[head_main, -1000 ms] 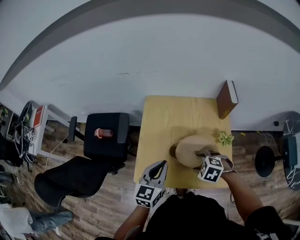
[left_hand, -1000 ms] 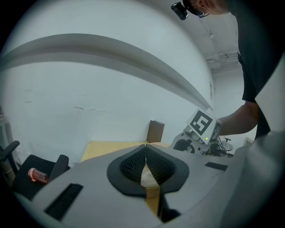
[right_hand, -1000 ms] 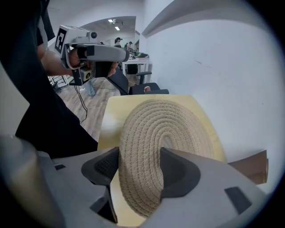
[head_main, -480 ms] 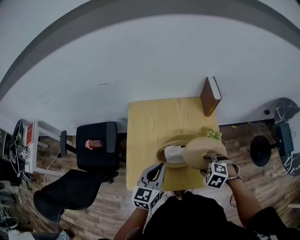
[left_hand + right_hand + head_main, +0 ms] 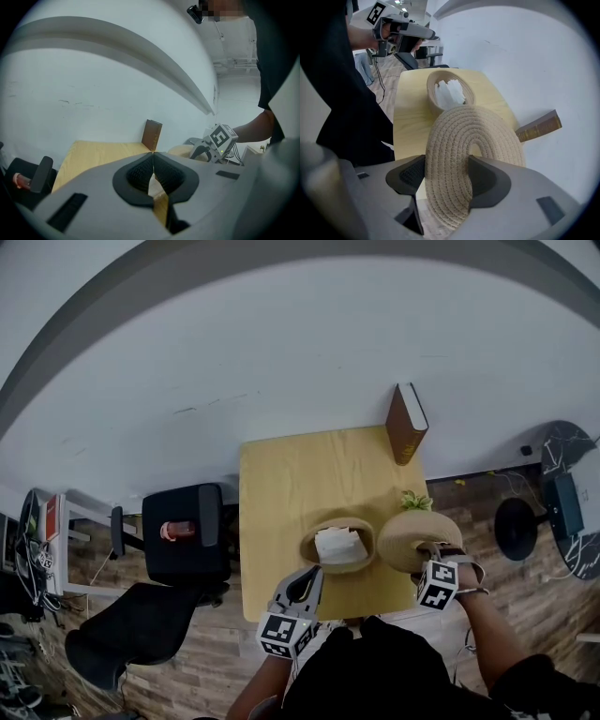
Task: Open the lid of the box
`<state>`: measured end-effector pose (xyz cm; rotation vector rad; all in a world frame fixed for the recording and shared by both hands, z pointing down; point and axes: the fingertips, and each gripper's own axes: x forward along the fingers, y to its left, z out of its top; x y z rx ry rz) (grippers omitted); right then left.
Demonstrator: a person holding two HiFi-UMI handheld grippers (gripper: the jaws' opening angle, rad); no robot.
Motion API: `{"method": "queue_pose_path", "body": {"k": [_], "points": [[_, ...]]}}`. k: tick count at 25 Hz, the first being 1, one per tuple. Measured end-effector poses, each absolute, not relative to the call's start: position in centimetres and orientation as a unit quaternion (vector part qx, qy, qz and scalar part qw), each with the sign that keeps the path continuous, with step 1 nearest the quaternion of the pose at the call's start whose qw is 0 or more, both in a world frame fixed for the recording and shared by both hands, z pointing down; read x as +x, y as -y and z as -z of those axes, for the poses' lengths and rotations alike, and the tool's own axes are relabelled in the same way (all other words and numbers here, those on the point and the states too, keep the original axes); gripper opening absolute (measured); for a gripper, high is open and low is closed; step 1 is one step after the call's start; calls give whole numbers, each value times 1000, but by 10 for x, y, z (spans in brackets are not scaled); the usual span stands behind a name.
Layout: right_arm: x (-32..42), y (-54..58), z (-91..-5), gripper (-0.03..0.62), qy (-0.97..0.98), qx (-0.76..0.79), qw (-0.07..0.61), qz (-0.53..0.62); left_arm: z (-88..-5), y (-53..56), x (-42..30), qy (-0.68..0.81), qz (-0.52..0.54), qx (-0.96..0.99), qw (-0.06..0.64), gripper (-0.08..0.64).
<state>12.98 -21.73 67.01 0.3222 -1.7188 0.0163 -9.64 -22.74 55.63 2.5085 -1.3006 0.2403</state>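
A round woven box (image 5: 336, 545) stands open near the front of the yellow table (image 5: 281, 484), with white crumpled stuff inside (image 5: 449, 92). Its woven lid (image 5: 415, 538) is off the box, held to the right of it at the table's right edge. My right gripper (image 5: 428, 556) is shut on the lid; in the right gripper view the lid (image 5: 476, 140) stands on edge between the two pads. My left gripper (image 5: 298, 594) hovers at the table's front edge, left of the box. It is shut, its pads (image 5: 140, 171) touching with nothing between them.
A brown book (image 5: 406, 423) stands upright at the table's back right corner. A small green plant (image 5: 415, 500) sits just behind the lid. A black chair (image 5: 183, 531) is left of the table, and a round stool base (image 5: 518, 528) is on the floor at the right.
The right gripper has lifted the lid off the box and carried it to the right, uncovering the white contents. The left gripper has stayed at the front edge.
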Motion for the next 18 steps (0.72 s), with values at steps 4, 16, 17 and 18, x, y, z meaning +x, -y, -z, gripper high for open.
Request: {"method": "queue_pose_path", "body": {"k": [4, 16, 17, 18], "points": [[138, 212, -685, 304, 753, 134, 644, -22, -561, 227, -97, 459, -91, 868, 166, 20], [139, 207, -740, 302, 760, 88, 643, -43, -560, 235, -91, 466, -86, 865, 166, 18], [140, 207, -744, 302, 759, 86, 644, -44, -560, 236, -90, 466, -86, 865, 166, 20], [140, 208, -747, 302, 759, 84, 645, -46, -559, 236, -90, 467, -88, 865, 165, 20]]}}
